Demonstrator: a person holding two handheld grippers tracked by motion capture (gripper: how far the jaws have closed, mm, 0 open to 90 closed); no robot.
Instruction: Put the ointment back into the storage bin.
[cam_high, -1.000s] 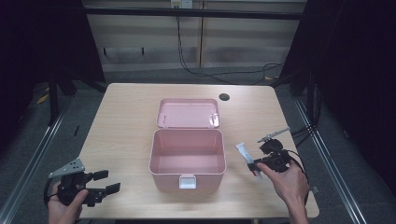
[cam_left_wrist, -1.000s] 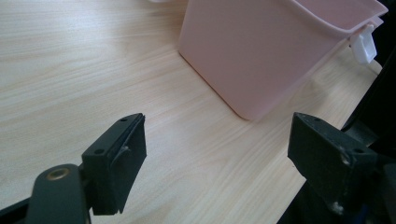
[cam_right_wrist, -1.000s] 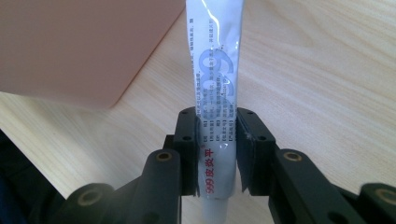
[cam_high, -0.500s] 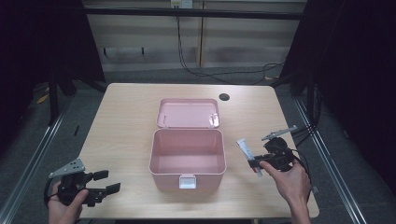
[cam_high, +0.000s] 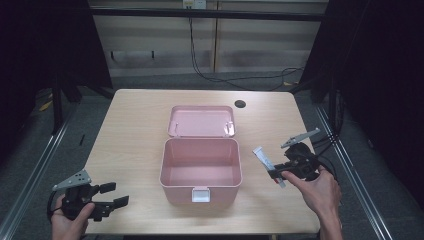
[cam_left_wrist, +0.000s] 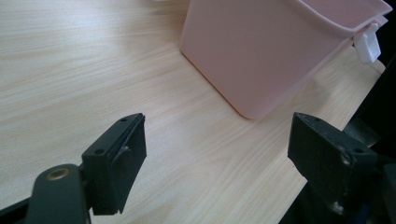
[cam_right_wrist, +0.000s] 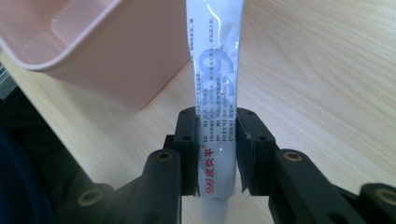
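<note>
My right gripper (cam_high: 278, 175) is clamped on the tube (cam_high: 264, 160), just right of the open pink box (cam_high: 201, 172). The tube's long axis slants up toward the box's rim, so I judge the next move is leftward over that wall. My left gripper (cam_high: 111, 195) rests low at the table's (cam_high: 135, 130) near-left edge, jaws apart and empty.

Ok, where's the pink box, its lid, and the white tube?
pink box (cam_high: 201, 191): high view, front wall above the white latch.
lid (cam_high: 201, 121): high view, middle of the open lid lying behind the box.
white tube (cam_right_wrist: 215, 79): right gripper view, printed middle above the jaws.
</note>
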